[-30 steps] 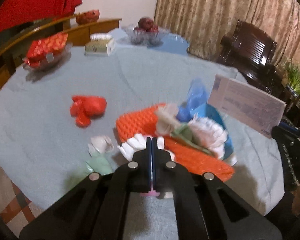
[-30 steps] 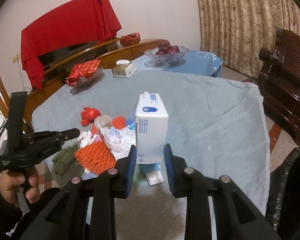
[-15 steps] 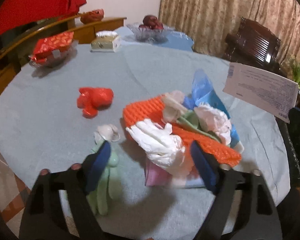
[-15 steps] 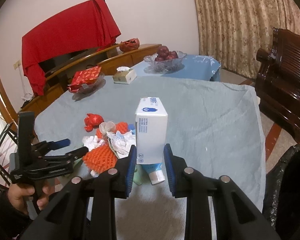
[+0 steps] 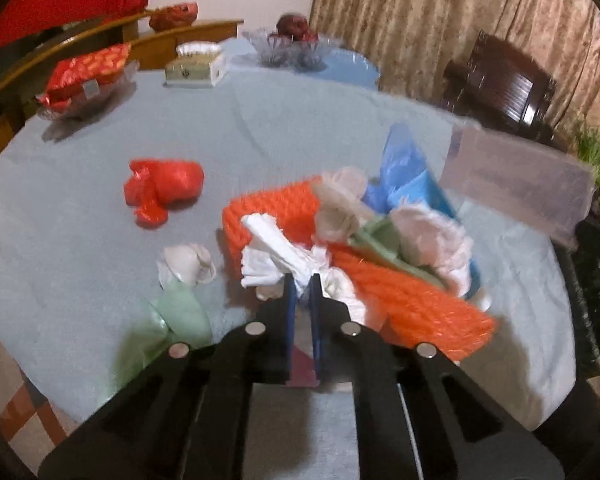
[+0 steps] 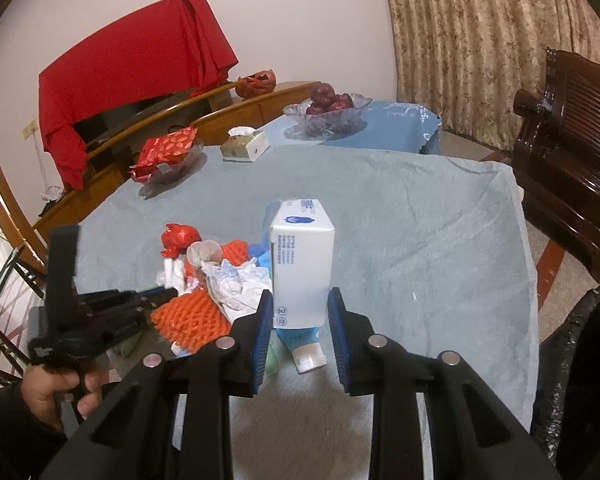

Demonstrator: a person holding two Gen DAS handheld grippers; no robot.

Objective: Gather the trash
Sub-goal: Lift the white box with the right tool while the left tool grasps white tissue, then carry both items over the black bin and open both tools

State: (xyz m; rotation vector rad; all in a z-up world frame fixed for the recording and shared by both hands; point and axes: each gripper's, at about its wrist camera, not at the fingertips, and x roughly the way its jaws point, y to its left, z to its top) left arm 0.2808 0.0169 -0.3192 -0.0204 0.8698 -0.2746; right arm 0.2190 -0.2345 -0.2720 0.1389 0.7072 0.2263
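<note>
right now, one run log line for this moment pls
step: collect trash | left gripper: shut on white plastic wrapper at pile edge | right gripper: shut on white carton, held upright | bin bag: right

You see a fruit bowl [image 6: 327, 114] and tissue box [image 6: 245, 145] across the tabletop [image 6: 400, 200]. A red cloth [image 6: 132, 76] hangs behind; a dark chair [image 6: 568, 128] sits right.

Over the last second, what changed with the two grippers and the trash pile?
The left gripper opened over the pile, dropped a little, then closed its fingers on the crumpled white plastic. The right gripper kept holding the white carton; the red bag and orange foam net stayed put.
</note>
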